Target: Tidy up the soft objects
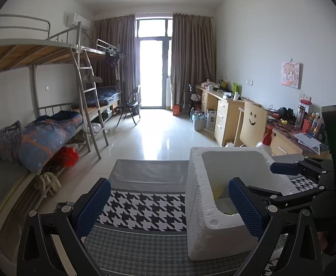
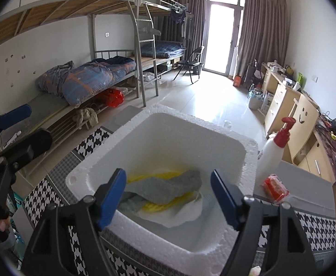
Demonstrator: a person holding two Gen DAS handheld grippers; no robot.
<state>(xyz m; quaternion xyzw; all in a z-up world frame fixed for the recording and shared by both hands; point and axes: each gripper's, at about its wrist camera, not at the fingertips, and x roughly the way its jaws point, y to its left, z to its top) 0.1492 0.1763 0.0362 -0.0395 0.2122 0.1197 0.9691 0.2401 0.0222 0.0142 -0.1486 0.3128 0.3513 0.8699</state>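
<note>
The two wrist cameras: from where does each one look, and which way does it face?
Left wrist: sits low over the patterned cloth, faces down the room to the window; its own open fingers and the right gripper show.
Right wrist: sits above the foam box, tilted down onto the gray cloth; its open fingers show, left gripper at the edge.
Both show the foam box, bunk beds and desks.

The right hand-held gripper (image 2: 168, 195) hangs open-jawed over the foam box (image 2: 225, 135) holding grey socks (image 2: 165, 188).

Grey sock (image 2: 168, 187) atop yellow cloth (image 2: 161, 203), in foam box (image 2: 248, 148).
</note>
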